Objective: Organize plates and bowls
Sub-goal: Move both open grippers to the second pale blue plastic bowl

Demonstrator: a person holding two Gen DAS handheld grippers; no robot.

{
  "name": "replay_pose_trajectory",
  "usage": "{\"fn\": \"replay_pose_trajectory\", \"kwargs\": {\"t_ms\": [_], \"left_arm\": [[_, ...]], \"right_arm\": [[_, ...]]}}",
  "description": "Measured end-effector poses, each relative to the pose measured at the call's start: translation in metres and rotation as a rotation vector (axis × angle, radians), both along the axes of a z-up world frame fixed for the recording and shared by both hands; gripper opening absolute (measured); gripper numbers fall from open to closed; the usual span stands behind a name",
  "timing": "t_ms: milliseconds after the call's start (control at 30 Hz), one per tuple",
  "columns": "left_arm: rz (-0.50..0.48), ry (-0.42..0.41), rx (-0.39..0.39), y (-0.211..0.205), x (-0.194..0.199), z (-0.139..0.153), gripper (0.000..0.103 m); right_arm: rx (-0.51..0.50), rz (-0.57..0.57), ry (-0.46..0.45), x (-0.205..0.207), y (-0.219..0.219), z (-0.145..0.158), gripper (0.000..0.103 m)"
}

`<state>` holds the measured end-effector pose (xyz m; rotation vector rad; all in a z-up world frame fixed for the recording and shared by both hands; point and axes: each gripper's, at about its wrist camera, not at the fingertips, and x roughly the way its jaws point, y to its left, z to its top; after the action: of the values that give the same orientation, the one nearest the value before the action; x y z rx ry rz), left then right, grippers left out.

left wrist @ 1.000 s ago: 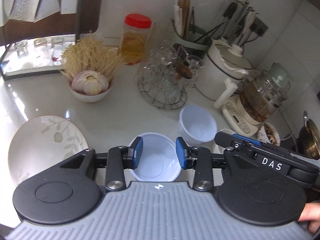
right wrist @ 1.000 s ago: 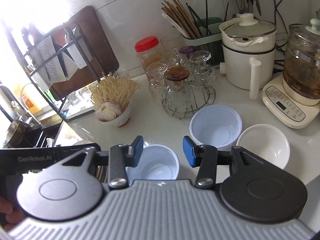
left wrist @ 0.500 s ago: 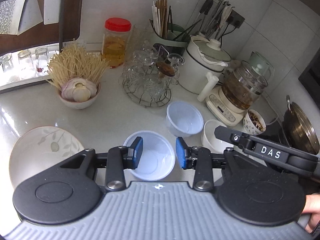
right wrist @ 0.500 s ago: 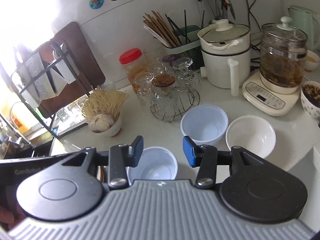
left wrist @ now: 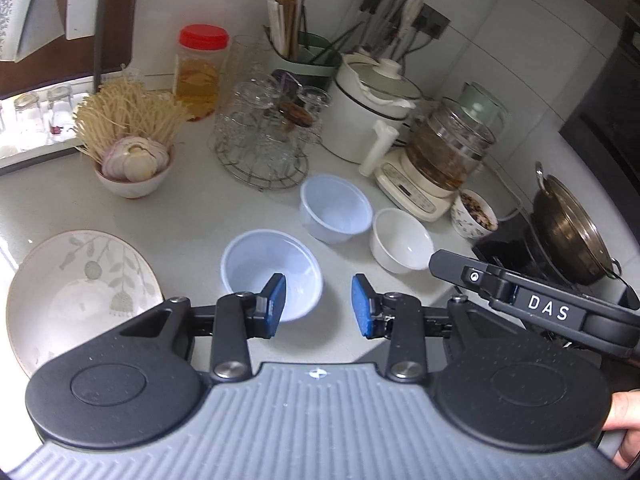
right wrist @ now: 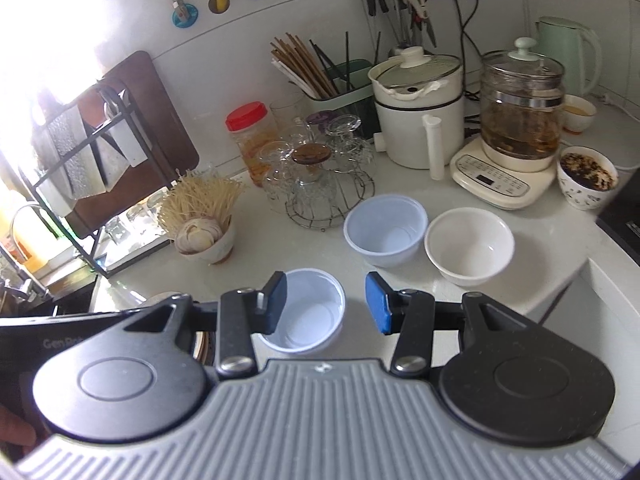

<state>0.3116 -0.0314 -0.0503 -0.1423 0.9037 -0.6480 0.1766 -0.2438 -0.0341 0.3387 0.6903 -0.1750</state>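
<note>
White plastic bowl (left wrist: pixel 272 272) sits released below 2 grippers, left (left wrist: pixel 319 306) and right (right wrist: pixel 326 303), now raised, gaping, empty; stacking comes next.

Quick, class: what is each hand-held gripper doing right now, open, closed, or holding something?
Left hand-held gripper: open, holding nothing.
Right hand-held gripper: open, holding nothing.

Plate (left wrist: pixel 60 296) leftmost, then near plastic bowl (left wrist: pixel 272 268), far plastic bowl (left wrist: pixel 336 208), ceramic bowl (left wrist: pixel 402 240) rightmost.

Glossy plate (left wrist: pixel 76 292), plastic bowl (left wrist: pixel 272 268) (translucent)
</note>
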Motion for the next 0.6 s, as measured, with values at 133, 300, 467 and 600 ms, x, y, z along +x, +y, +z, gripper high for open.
{"fn": "replay_pose_trajectory", "kwargs": {"t_ms": [133,300,467,600], "left_arm": [[-0.044,-0.003,0.01,-0.003,-0.011,0.001,0.041],[-0.097,-0.008,0.028,-0.006,-0.02,0.001,0.042],[-0.13,0.019,0.03,-0.011,-0.018,-0.006,0.042],[-0.141,0.031,0.032,-0.018,-0.011,-0.01,0.042]], "right_arm": [[0.009,-0.033,-0.003,-0.014,0.004,-0.001,0.047],[0.019,-0.066,-0.005,-0.024,0.005,-0.004,0.047],[0.023,-0.111,-0.003,-0.033,0.007,-0.007,0.047],[0.019,-0.13,0.014,-0.035,0.001,-0.008,0.047]]}}
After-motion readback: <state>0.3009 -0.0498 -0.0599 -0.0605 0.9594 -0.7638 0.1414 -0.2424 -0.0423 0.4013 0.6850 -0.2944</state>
